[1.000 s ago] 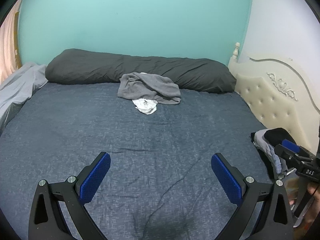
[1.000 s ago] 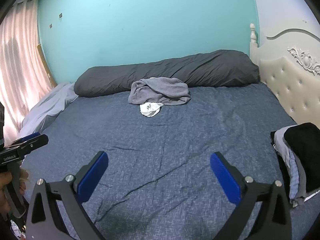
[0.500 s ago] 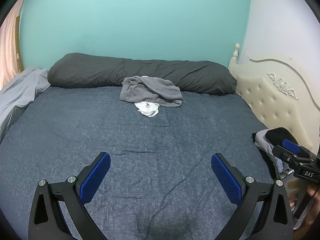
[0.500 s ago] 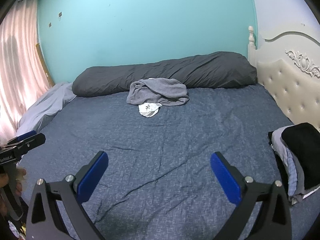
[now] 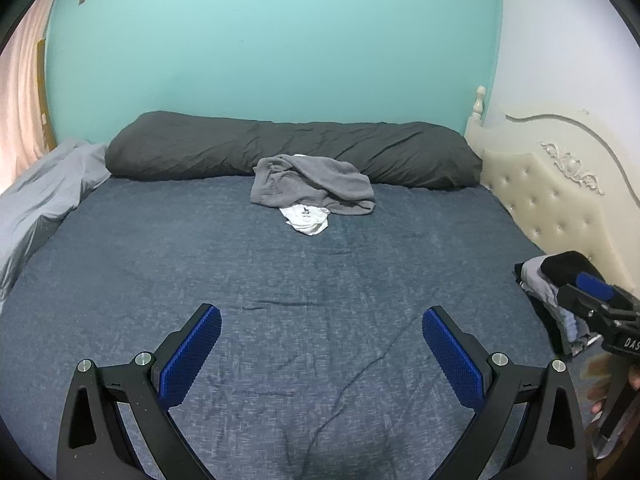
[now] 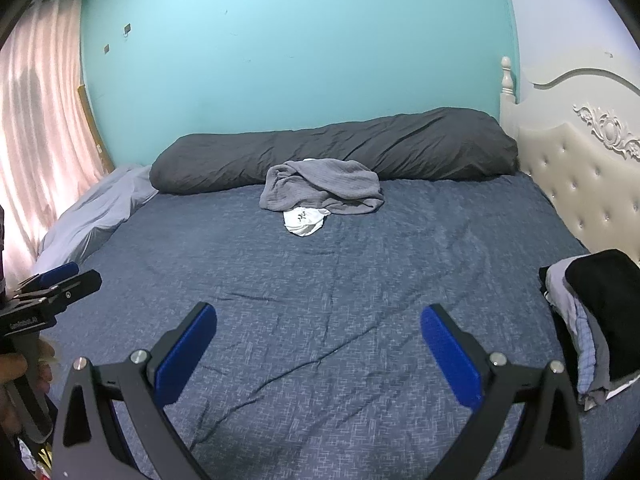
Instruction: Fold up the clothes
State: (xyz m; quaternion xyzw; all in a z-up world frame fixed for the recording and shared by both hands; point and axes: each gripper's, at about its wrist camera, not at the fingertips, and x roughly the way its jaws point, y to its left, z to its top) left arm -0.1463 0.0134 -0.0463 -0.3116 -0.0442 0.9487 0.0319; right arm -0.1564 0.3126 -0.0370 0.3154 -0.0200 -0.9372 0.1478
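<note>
Over the near edge of the dark blue bedsheet (image 5: 320,280), your left gripper (image 5: 320,344) and right gripper (image 6: 318,342) hang wide apart, empty; straight ahead, well apart, the crumpled grey garment (image 5: 316,188) lies crosswise against the charcoal bolster pillow (image 5: 200,144), neither hand clearly nearer.

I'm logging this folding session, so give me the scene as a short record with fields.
surface: bed with blue sheet
unfolded: crumpled grey garment overlapping a white garment, by the dark grey bolster
stacked: pile of clothes near the headboard
left gripper: open, holds nothing
right gripper: open, holds nothing
</note>
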